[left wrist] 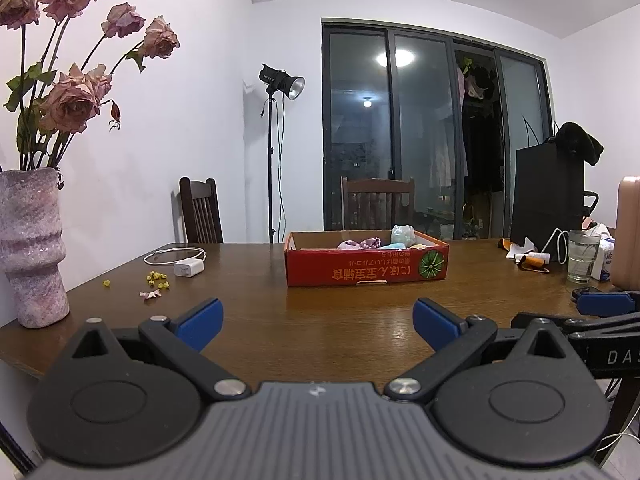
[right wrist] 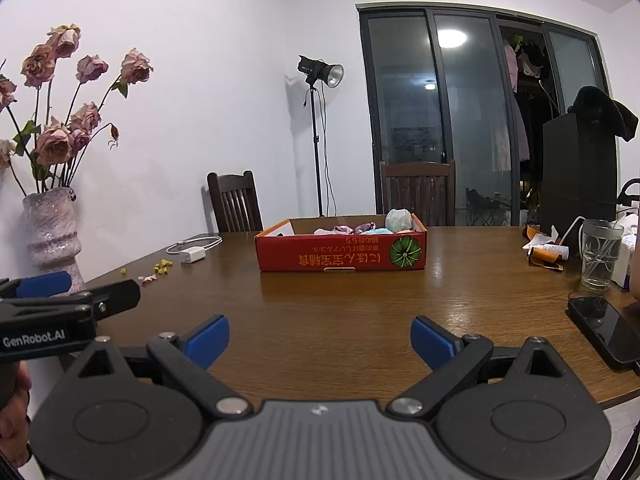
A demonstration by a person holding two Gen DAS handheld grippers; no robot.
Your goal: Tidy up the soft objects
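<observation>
The soft things lie bunched inside the red box, which sits on the table toward its far side. Pink, mauve and pale blue pieces show over the box's front wall; a pale blue-green lump stands highest, at the box's right end. They look like light cloth or plush, so they should crush and drape rather than slide. A pinch on a raised fold or on that tall lump seems the surest hold. A loose pinch may drag a neighbour along.

The left claw and the right claw both gape wide with nothing between their blue pads, held side by side well short of the box.

Left of the box lie a charger and yellow petals, with a vase beyond. Right of the box stand a glass and a phone.
</observation>
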